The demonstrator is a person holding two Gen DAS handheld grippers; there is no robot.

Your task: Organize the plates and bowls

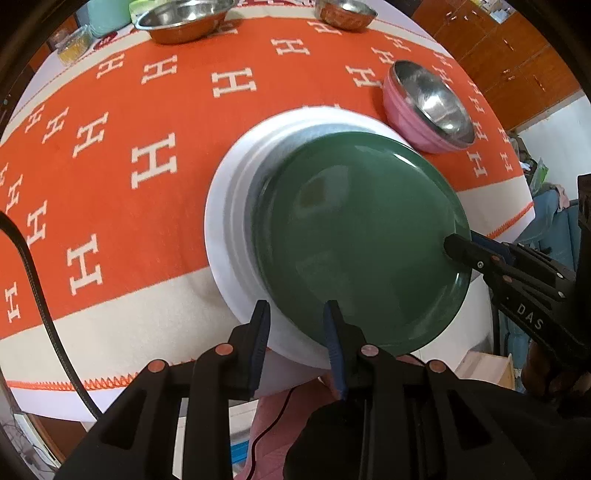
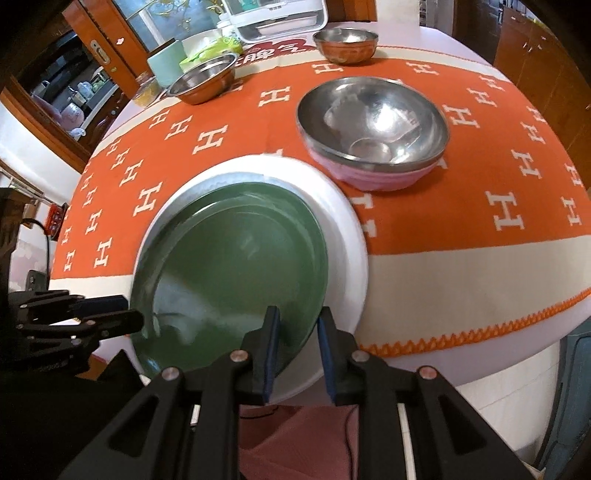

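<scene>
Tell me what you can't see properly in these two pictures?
- Green plate: blurred in both views, so whether either hand-held gripper pinches its rim is unclear.
- White plate: middle covered by the green plate.
- Far steel bowl: cut by the left view's top edge.
- Pink bowl: sides mostly hidden under its steel liner.

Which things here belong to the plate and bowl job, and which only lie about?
Job: green plate, white plate, pink bowl, two steel bowls.
Lying about: mint container, yellow-filled jar, white appliance.
</scene>
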